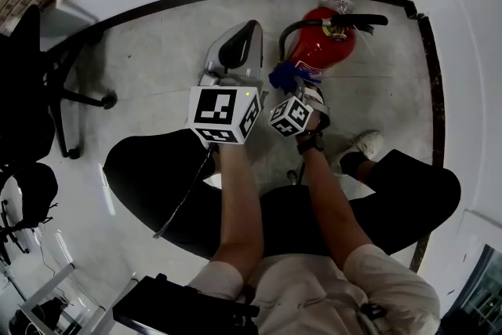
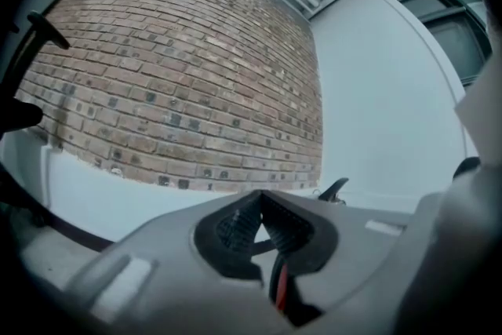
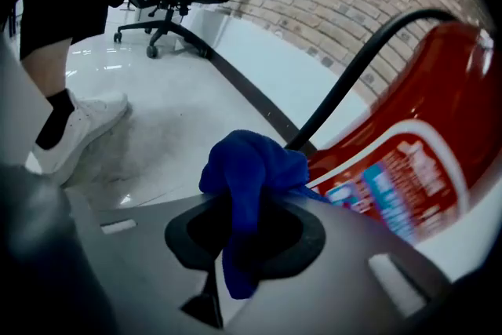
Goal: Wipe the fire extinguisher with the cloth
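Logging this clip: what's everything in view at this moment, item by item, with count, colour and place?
fire extinguisher: one, red, on the floor ahead of the person
hose: one, black, curving off the extinguisher
cloth: one, blue, bunched at the extinguisher's labelled side
office chair: at least one, black, on the floor at the head view's left
brick wall: one, reddish-brown, above a white base, behind the scene
shoe: one, white, worn on the foot nearest the extinguisher
left gripper: one, grey, jaws together on nothing, aimed at the wall
right gripper: one, grey, jaws shut on the cloth
forearms: two, bare, reaching forward
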